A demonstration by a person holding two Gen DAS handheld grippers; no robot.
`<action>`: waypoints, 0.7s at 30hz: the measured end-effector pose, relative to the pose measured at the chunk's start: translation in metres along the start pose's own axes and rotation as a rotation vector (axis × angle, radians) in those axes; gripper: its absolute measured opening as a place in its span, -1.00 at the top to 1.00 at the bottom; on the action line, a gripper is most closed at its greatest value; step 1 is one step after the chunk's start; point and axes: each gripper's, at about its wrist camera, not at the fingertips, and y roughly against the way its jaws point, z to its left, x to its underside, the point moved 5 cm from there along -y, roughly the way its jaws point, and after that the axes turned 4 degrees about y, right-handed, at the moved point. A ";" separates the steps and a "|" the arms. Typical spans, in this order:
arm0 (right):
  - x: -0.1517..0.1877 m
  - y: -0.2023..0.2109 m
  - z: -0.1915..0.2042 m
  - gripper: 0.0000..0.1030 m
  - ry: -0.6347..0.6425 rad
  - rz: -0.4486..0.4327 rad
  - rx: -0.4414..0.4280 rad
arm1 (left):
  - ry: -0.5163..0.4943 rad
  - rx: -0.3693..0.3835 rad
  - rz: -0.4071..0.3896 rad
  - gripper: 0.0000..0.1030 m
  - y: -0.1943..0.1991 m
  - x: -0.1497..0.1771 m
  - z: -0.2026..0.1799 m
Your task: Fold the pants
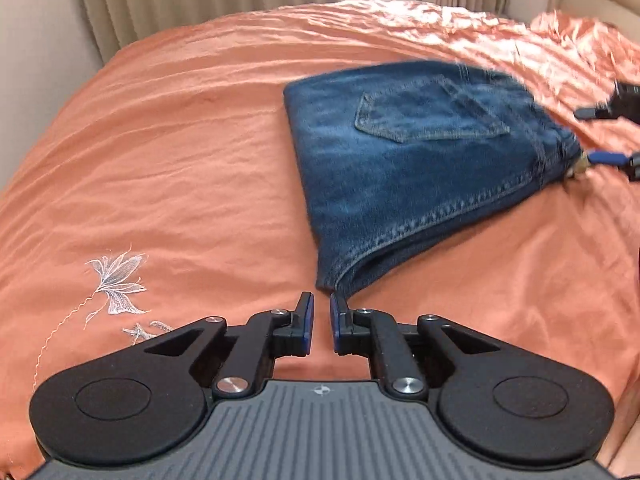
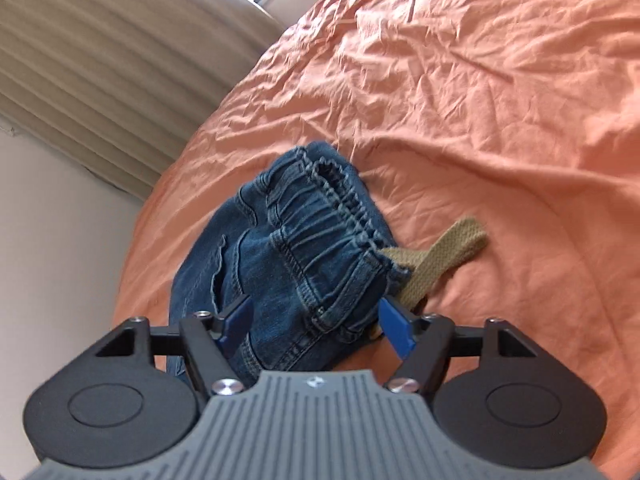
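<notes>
The jeans [image 1: 404, 168] lie folded into a compact blue packet on the orange bedspread [image 1: 180, 140], right of centre in the left wrist view, back pocket up, so the folding looks nearly complete. A tan drawstring [image 2: 444, 256] spills out at the elastic waistband. The right gripper [image 2: 316, 324] straddles that waistband end with its fingers spread wide, apparently letting go or tidying. The left gripper [image 1: 321, 322] hovers just beside the near corner, fingers nearly closed with a narrow gap, holding nothing.

Both wrist views low, close; share jeans [image 1: 420, 152] on bedspread [image 1: 180, 140].
</notes>
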 end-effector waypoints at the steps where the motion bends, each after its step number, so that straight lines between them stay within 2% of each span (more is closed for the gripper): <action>1: -0.003 0.005 -0.002 -0.31 -0.004 -0.019 0.006 | 0.051 0.027 -0.016 0.63 0.005 -0.006 0.003; 3: -0.005 0.007 -0.007 -0.32 -0.049 -0.019 -0.010 | 0.148 0.074 -0.050 0.54 0.005 -0.020 0.012; 6: -0.005 0.000 -0.019 -0.32 -0.124 0.030 -0.039 | 0.283 0.135 -0.093 0.36 -0.006 -0.035 0.026; 7: -0.006 -0.002 -0.022 -0.32 -0.134 0.039 -0.032 | 0.324 0.155 -0.099 0.33 -0.011 -0.038 0.030; 12: -0.020 -0.010 -0.029 -0.33 -0.116 0.035 -0.011 | 0.504 0.258 -0.119 -0.11 -0.043 -0.055 0.048; 14: -0.025 -0.017 -0.029 -0.35 -0.092 0.053 -0.014 | 0.524 0.271 -0.110 -0.13 -0.059 -0.063 0.051; 16: -0.030 -0.024 -0.027 -0.35 -0.041 0.055 -0.004 | 0.506 0.270 -0.104 -0.24 -0.072 -0.070 0.051; 18: -0.034 -0.032 -0.022 -0.39 0.017 0.056 0.024 | 0.493 0.273 -0.101 -0.44 -0.083 -0.075 0.052; 21: -0.037 -0.049 -0.017 -0.47 0.069 0.071 0.022 | 0.515 0.283 -0.086 -0.49 -0.099 -0.077 0.057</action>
